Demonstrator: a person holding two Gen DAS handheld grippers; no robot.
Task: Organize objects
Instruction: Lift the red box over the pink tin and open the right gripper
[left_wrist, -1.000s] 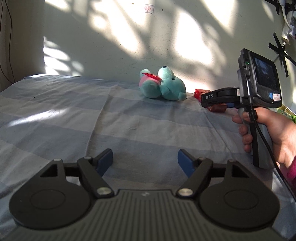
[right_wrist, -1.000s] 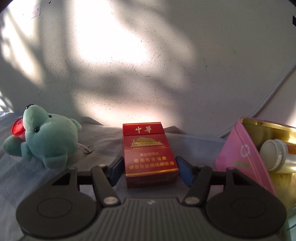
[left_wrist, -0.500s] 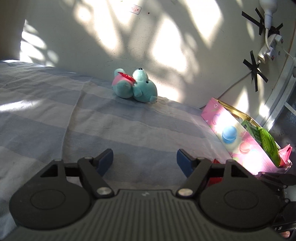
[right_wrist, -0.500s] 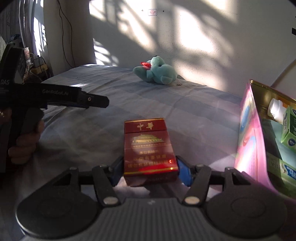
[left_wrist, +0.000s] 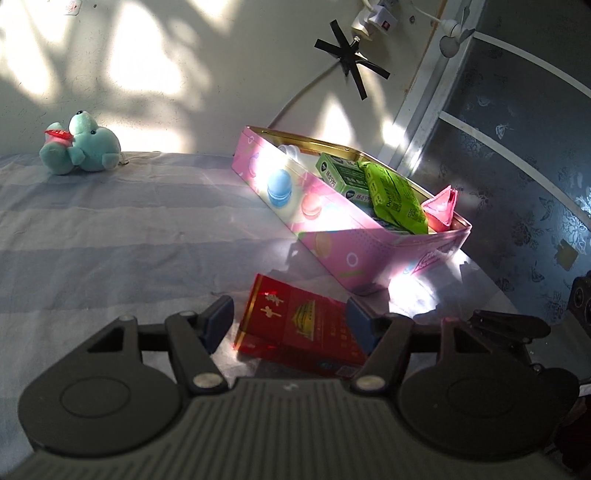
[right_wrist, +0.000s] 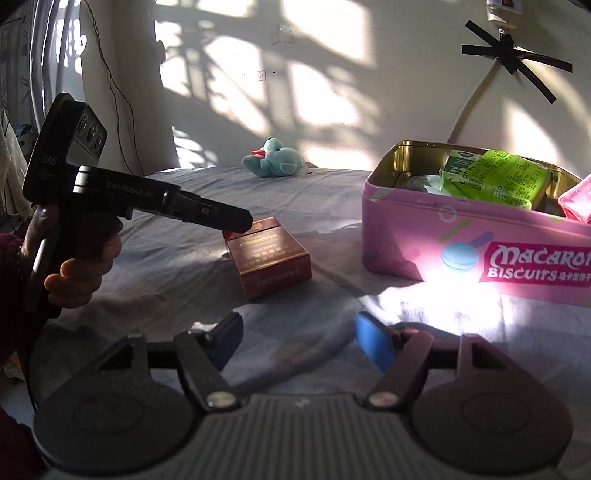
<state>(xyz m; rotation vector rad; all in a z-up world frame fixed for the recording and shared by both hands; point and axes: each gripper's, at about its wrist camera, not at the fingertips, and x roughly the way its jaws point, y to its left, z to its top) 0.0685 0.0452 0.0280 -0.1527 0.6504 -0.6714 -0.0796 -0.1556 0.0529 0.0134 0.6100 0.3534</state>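
Note:
A red cigarette pack (left_wrist: 295, 325) lies on the striped bed sheet (left_wrist: 110, 240), just in front of a pink biscuit tin (left_wrist: 332, 229). My left gripper (left_wrist: 290, 321) straddles the pack with its jaws closing. The right pad (left_wrist: 360, 325) is at the pack's edge and a thin gap shows at the left pad (left_wrist: 218, 321). From the right wrist view, the left gripper (right_wrist: 240, 221) tip overlaps the far end of the pack (right_wrist: 269, 258). My right gripper (right_wrist: 299, 339) hangs back from the pack, its jaws opening with nothing between them.
The open pink tin (right_wrist: 406, 240) holds green packets, a green box and a pink packet. A teal plush toy (left_wrist: 85, 147) lies by the wall at the bed's far edge. A cable and black tape run along the wall; a dark window is to the right.
The right gripper let go of the red pack on the bed and drew back. The left gripper swung right, away from the plush toy, and now has the pack between its fingers.

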